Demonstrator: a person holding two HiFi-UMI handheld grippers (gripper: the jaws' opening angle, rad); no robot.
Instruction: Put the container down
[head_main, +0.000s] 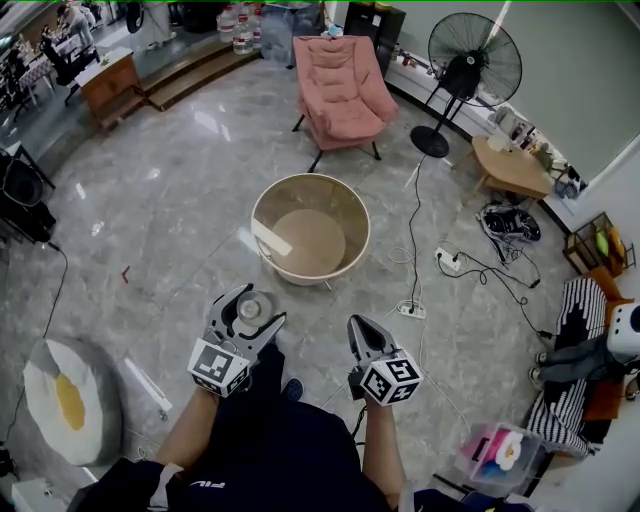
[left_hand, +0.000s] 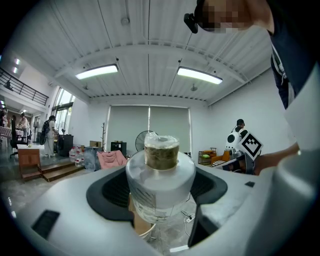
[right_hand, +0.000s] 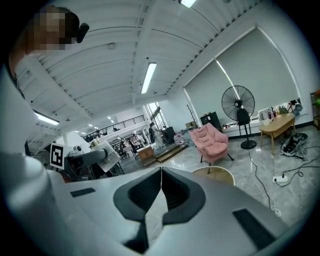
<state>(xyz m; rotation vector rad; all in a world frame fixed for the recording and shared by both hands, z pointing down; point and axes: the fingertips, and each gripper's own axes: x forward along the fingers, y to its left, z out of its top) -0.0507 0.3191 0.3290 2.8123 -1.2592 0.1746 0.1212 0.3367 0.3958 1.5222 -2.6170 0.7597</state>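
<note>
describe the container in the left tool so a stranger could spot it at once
Find the round beige tub in front of the pink armchair. On the near side of it, the left tool is clamped on the container, a small clear jar with a narrower, brownish top. The right tool beside it is shut and holds nothing.

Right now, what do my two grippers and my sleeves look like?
The left gripper and right gripper both have light grey, tapering plastic jaws lined with black ribbed pads. Each carries a cube of black-and-white square markers at its base. No cables show on them. The sleeves are dark and stop short of the forearms.
</note>
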